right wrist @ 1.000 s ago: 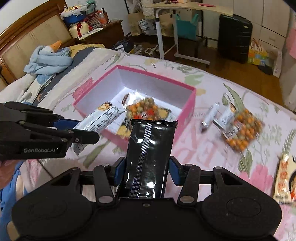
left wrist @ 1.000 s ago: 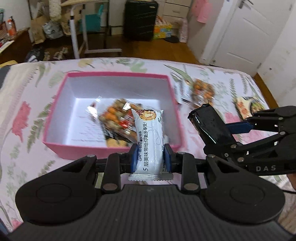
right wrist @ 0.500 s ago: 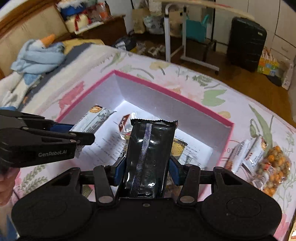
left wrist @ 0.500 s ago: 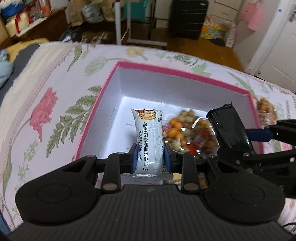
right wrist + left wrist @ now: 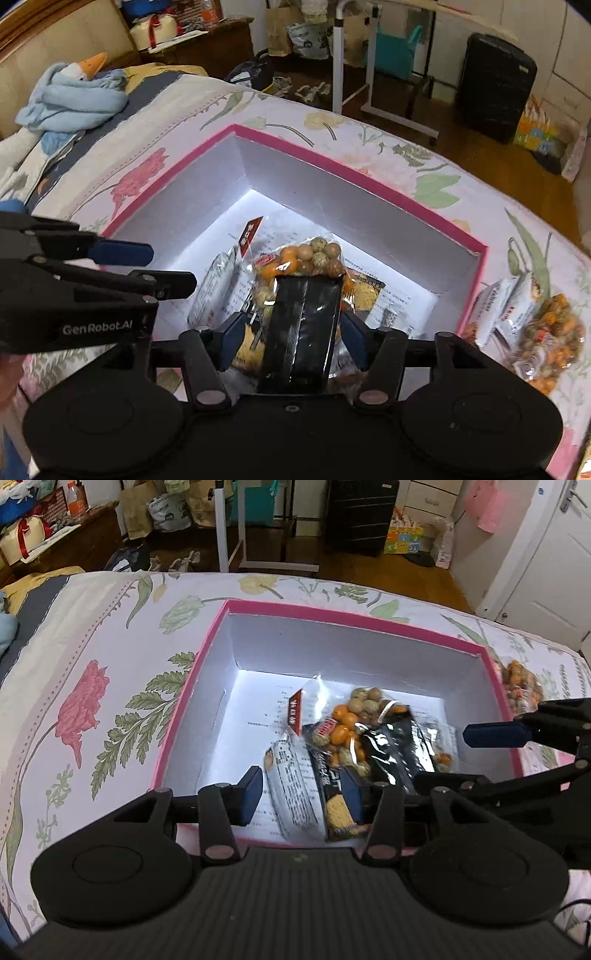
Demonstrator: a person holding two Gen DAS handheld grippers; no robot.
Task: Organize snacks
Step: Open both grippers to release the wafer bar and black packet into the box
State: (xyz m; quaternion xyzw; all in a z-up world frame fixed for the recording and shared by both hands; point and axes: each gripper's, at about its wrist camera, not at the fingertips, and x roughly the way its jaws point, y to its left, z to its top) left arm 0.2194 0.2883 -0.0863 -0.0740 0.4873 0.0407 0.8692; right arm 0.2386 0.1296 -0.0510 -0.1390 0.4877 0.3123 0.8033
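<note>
A pink box (image 5: 354, 622) with a white inside lies on the flowered bedsheet. In it are a clear bag of nuts (image 5: 347, 720), a white packet (image 5: 291, 786) and a dark cracker packet (image 5: 336, 808). My left gripper (image 5: 301, 795) hangs over the box's near side; its jaws are opening and the white packet lies loose below them. My right gripper (image 5: 293, 332) is opening too. The black packet (image 5: 303, 325) sits between its pads with a gap on each side, over the nuts (image 5: 314, 254). The left gripper's fingers (image 5: 125, 251) show at the left.
To the right of the box (image 5: 332, 162), several white packets (image 5: 495, 306) and a second nut bag (image 5: 550, 332) lie on the sheet. A blue cloth with a toy duck (image 5: 70, 99) rests at the far left. Beyond the bed's edge are a floor, a rolling table and a black suitcase.
Both grippers came down over the box, then their jaws spread. The white packet left the left pads and lies in the box. The black packet is loose between the right pads.
</note>
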